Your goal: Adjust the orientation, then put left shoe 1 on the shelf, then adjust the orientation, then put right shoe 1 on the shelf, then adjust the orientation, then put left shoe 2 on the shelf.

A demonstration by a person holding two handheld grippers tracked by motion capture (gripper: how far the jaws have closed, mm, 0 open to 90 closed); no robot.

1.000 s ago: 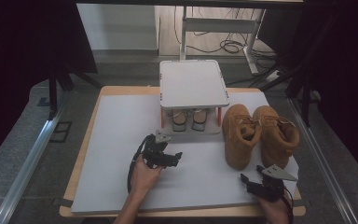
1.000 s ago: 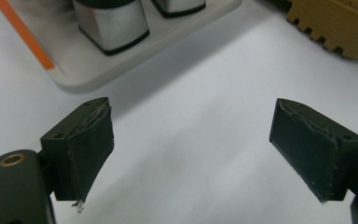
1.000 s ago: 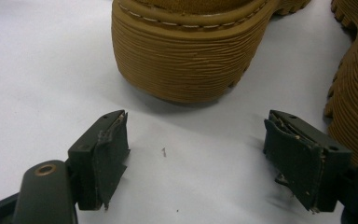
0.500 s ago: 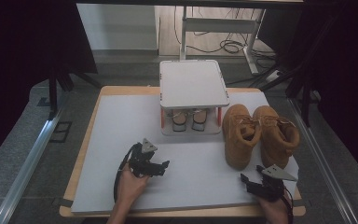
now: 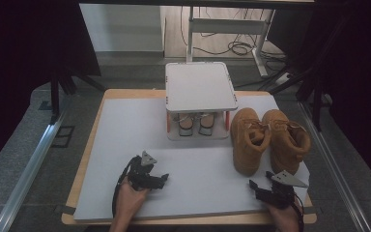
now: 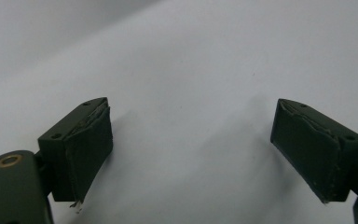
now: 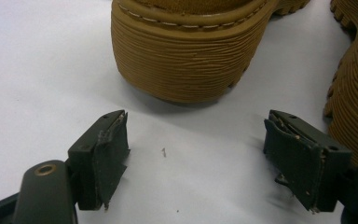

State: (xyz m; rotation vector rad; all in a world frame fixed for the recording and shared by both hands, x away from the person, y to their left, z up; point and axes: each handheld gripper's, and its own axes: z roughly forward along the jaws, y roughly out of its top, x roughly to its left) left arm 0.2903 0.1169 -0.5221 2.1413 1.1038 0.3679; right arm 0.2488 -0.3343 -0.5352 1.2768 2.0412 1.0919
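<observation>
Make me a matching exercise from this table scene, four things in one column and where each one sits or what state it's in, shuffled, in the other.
1. left gripper
2. right gripper
3. tan boots
4. small shoes

A. under the white rack
B. open, near a boot toe
C. side by side, right of the rack
D. open over bare white mat

Pairs: 1-D, 2-B, 3-C, 4-A

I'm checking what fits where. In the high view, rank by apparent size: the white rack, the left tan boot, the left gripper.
1. White rack, largest.
2. Left tan boot.
3. Left gripper, smallest, though nearest the camera.
</observation>
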